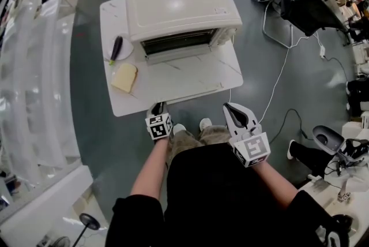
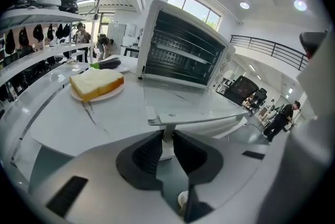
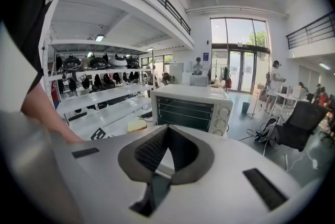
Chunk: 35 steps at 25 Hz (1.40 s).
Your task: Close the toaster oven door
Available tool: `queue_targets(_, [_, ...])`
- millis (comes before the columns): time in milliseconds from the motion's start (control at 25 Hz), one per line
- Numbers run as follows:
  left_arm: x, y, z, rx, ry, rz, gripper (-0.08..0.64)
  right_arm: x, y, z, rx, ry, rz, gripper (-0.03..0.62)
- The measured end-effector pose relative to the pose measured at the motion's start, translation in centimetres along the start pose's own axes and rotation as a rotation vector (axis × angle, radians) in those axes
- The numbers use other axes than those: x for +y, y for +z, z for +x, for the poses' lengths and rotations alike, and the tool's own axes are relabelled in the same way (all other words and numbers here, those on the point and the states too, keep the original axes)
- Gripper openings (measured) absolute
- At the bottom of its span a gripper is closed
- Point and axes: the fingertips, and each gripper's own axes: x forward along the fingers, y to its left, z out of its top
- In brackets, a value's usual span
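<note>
We are squeezing the door handle point(image 2: 201, 119) with the fingers of our left gripper point(image 1: 159, 107) at the front of the table point(image 1: 113, 16). The door point(image 1: 187, 74) is lying open and flat in front of the toaster oven point(image 1: 181, 9). Our right gripper point(image 1: 233, 111) is hanging near the table's edge, fingers pressed together on nothing. The bread point(image 1: 125, 77) is sitting left of the door.

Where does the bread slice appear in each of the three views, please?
Head view: bread left of centre, below the oven's left corner.
Left gripper view: bread upper left.
Right gripper view: bread small, left of centre.
Shared landmark: the oven, right of the bread everywhere.
</note>
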Motion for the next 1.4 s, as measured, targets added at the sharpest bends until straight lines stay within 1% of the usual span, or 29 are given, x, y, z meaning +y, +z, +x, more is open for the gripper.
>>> queue_targets(80, [-0.1,0.4,-0.6,-0.007,-0.007,0.001,0.078,-0.1,0.2,-0.2,-0.028,0.011,0.027,0.021])
queue_targets(200, [-0.5,1.1,-1.3,-0.015,-0.012,0.006,0.078,-0.9,0.4,-0.4,-0.037,-0.008,0.039,0.021])
queue_targets(480, [-0.6,1.9,-1.7,-0.006,0.0,0.008,0.078,-1.3,1.3,-0.4,-0.063,-0.011,0.033,0.021])
queue_targets(640, [-1.0,2.0,-2.3,0.028,0.021,0.013,0.078,-1.3,2.8,-0.5,-0.085,-0.002,0.052,0.021])
queue_targets(760, [-1.0,2.3,-2.5,0.028,0.033,0.018,0.078,-1.3,3.8,-0.5,-0.107,0.0,0.037,0.021])
queue_targets(920, [-1.4,2.7,-3.0,0.047,0.029,0.017,0.078,-1.4,4.5,-0.3,-0.121,0.008,0.032,0.021])
queue_targets(1240, [-1.8,4.1,-4.0,0.008,0.014,0.012,0.078,-1.0,5.6,0.3,-0.154,0.037,0.03,0.021])
queue_targets(1400, [-1.8,4.6,-4.3,0.01,0.017,0.011,0.078,-0.8,5.5,0.5,-0.161,0.042,0.032,0.021])
